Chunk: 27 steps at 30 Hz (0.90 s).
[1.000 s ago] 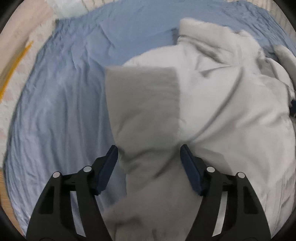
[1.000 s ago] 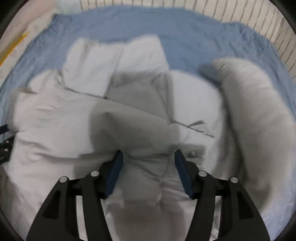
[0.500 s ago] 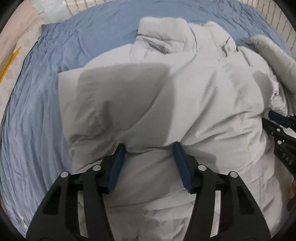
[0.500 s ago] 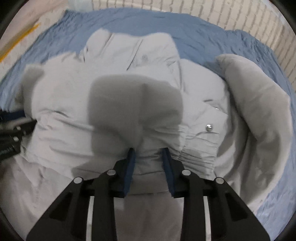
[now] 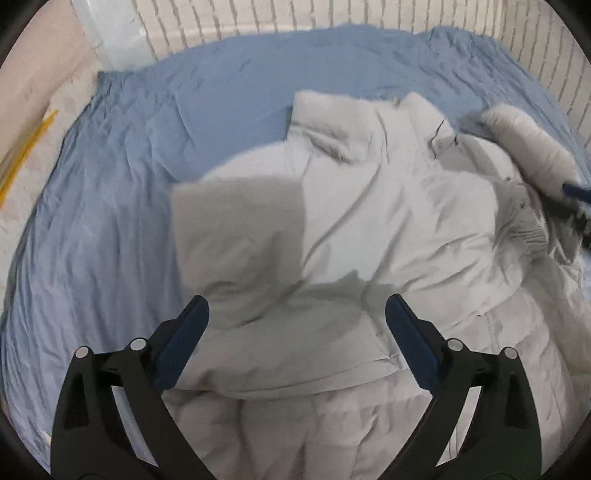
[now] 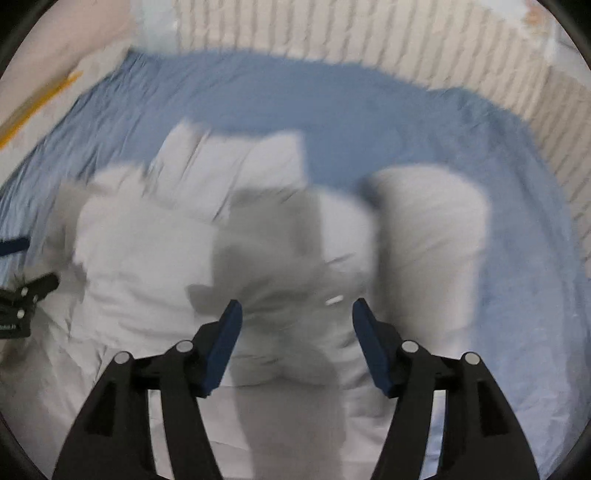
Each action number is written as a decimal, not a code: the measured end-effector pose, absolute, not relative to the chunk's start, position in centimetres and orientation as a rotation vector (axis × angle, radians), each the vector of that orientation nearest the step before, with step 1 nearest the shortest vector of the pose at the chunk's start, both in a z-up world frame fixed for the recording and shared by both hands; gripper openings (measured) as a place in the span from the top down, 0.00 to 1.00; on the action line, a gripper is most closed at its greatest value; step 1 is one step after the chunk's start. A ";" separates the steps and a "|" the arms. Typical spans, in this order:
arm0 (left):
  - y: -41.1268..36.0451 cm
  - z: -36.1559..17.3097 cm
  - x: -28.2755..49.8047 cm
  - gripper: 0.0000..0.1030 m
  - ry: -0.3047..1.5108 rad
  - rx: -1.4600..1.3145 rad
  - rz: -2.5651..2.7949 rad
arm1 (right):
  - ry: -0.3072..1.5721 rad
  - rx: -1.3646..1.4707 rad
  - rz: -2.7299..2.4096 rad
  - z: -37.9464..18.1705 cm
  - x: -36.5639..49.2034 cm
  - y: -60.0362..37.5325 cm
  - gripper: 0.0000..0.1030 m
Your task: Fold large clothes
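Left gripper (image 5: pixel 297 314): jaws wide and opening, nothing clamped; the pale grey padded jacket (image 5: pixel 369 221) lies below and ahead of the fingertips, clear of the pads. Right gripper (image 6: pixel 297 314): jaws partly spread and opening, nothing held; the same jacket (image 6: pixel 155 258) lies beneath and ahead, though this view is blurred. The jacket rests on a blue bedsheet (image 5: pixel 110 221), its folded-over top panel directly ahead of the left gripper and its collar beyond that. One sleeve (image 6: pixel 436 229) lies ahead and to the right of the right gripper. A white slatted wall (image 5: pixel 332 14) stands past the sheet's far edge.
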<state>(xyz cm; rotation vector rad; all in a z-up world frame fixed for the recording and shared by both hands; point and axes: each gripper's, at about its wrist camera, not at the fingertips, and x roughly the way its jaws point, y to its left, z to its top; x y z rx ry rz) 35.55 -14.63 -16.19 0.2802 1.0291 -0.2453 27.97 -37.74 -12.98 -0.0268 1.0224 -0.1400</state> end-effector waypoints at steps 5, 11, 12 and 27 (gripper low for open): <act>-12.3 -15.4 36.4 0.05 1.031 0.266 -0.208 | 1.018 0.005 -0.318 -10.8 28.6 -45.1 0.31; -11.6 -17.3 38.0 0.05 1.077 0.255 -0.175 | 1.117 0.175 -0.340 -14.7 31.9 -51.2 0.26; -11.9 -17.6 37.9 0.05 1.076 0.264 -0.172 | 1.118 0.219 -0.318 -15.4 32.4 -51.5 0.26; -10.5 -14.2 34.2 0.05 0.974 0.346 -0.148 | 0.841 0.226 -0.195 -8.6 26.0 -46.8 0.89</act>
